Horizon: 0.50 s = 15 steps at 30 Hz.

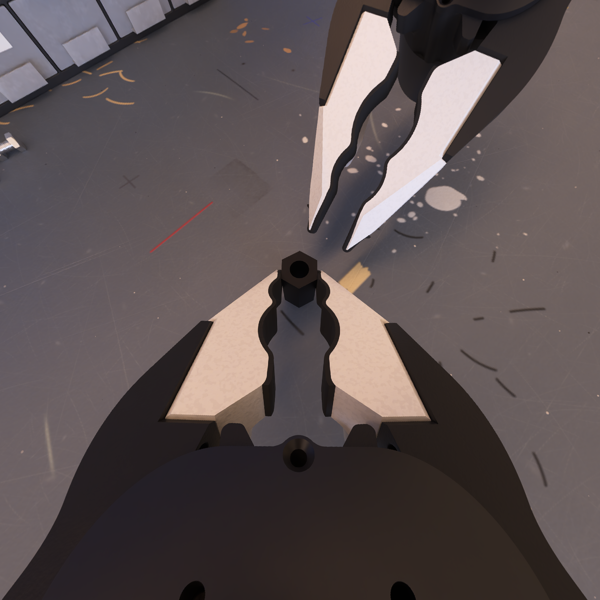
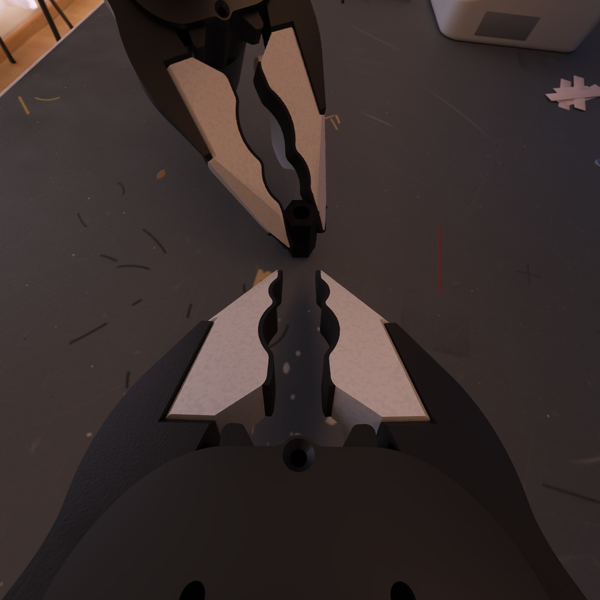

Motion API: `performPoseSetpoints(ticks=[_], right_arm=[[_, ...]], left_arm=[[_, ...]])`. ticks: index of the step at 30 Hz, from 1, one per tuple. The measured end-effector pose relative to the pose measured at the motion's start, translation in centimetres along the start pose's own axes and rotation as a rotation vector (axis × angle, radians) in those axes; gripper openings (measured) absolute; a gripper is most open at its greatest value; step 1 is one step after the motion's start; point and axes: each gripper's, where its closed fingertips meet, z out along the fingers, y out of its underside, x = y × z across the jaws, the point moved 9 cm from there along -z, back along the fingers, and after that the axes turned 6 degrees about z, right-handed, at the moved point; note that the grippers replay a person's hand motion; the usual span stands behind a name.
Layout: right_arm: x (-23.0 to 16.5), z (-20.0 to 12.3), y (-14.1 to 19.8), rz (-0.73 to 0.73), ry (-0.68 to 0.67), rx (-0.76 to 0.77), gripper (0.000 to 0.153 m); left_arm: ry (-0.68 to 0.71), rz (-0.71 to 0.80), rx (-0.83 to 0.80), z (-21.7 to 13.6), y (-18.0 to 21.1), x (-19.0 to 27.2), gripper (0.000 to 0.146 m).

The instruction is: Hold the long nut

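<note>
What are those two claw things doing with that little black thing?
The left gripper has its fingers shut on the long nut, a small black six-sided piece with a hole through it. The nut stands upright at the fingertips, over the grey table. The right gripper is empty and open, pointing at the nut from close by without touching it.
</note>
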Motion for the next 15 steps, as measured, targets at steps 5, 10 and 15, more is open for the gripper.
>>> performPoseSetpoints(ticks=[5, 10, 15], right_arm=[[-0.5, -0.5, 0.3, -0.008, 0.013, -0.005, 0.018], [-0.4, -2.2, 0.4, -0.066, -0.001, -0.022, 0.013], [-0.3, -2.3, -1.9, -0.135, 0.034, 0.008, 0.025]], left_arm=[[0.001, -0.003, 0.002, 0.0, 0.0, 0.0, 0.02], [-0.002, 0.001, 0.001, 0.0, 0.0, 0.0, 0.02], [-0.003, -0.002, -0.001, 0.1, 0.0, 0.1, 0.02]])
